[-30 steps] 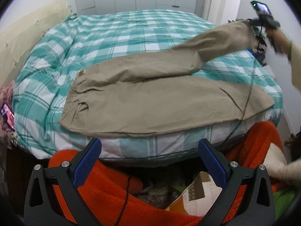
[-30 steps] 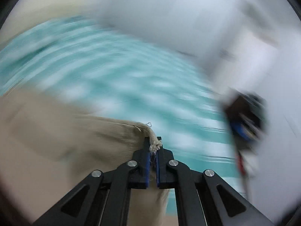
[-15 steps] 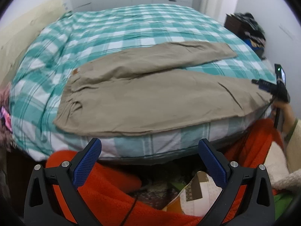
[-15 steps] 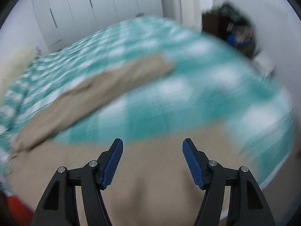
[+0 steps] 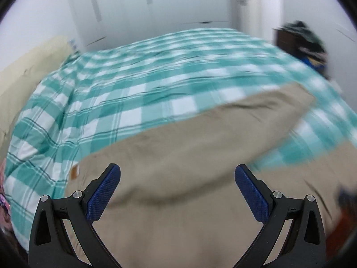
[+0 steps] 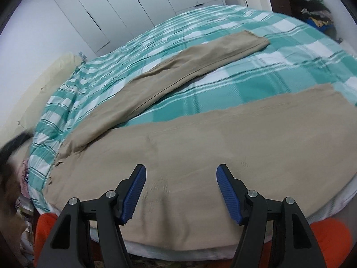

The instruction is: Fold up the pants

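Right wrist view gives the clean look: the tan cotton pants [image 6: 200,138] lie spread flat on the teal-and-white checked bed cover [image 6: 256,71], legs splayed apart, one angling toward the far side, the other running along the near edge. The right gripper [image 6: 180,192] hovers over the near leg, fingers wide apart and empty; the left gripper [image 5: 177,189], in a blurred view, is equally spread over the waist end. Soft, light, floppy cloth, I'd say: pinch a hem or the waistband edge, or it'll sag and bunch.
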The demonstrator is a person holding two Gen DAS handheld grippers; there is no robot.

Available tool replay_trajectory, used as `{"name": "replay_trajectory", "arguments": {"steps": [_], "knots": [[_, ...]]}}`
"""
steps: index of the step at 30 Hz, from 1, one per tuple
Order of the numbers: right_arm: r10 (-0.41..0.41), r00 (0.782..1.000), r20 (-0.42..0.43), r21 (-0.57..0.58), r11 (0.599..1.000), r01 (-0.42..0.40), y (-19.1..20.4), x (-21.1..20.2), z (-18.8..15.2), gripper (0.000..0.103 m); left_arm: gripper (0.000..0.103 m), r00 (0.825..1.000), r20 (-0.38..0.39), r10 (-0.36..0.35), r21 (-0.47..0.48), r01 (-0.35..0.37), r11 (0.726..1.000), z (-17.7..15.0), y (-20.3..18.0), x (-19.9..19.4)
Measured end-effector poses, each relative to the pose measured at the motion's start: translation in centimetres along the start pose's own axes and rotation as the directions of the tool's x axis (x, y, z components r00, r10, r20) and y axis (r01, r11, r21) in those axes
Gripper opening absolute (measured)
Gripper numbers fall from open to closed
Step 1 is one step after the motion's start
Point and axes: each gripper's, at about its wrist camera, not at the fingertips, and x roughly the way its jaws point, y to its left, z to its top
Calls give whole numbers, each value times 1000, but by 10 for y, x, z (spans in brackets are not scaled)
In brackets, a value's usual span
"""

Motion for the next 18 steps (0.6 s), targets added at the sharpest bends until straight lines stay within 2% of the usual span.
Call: {"name": "replay_trajectory", "arguments": {"steps": [2,4,6,7,8,9,10,11,15,18], "knots": [[13,1000,-14,11,1000,-13,6,6,-8,66,102,998,-14,68,-36,-68,997,12,2,55],[13,999,-46,-18,1000,-14,18,13,-16,66,102,992,-51,117,-25,-118,993,5,5,97],[5,997,-76,-76,997,-11,30,17,-19,66,102,973,-168,159,19,-159,987,-24,10,149],[3,996,-91,-112,994,-13,36,18,-17,66,102,967,-225,122,31,-117,993,-46,15,168],[7,995,-101,-127,992,-20,40,18,-14,66,102,977,-207,52,0,-54,999,-68,22,171],[15,994,-106,-134,991,-29,42,18,-10,66,102,988,-152,5,-49,-12,999,-79,31,164],[34,993,-114,-144,988,-50,44,20,1,66,102,993,-108,-41,-96,31,995,-87,40,157],[49,992,-117,-162,985,-68,47,24,17,66,102,992,-107,-60,-107,48,993,-89,43,154],[77,993,-87,-233,968,-95,67,59,98,72,102,994,-102,-47,-97,37,995,-92,39,153],[156,978,-139,-222,957,-184,93,122,158,74,102,996,-84,-39,-96,31,995,-96,39,151]]}}
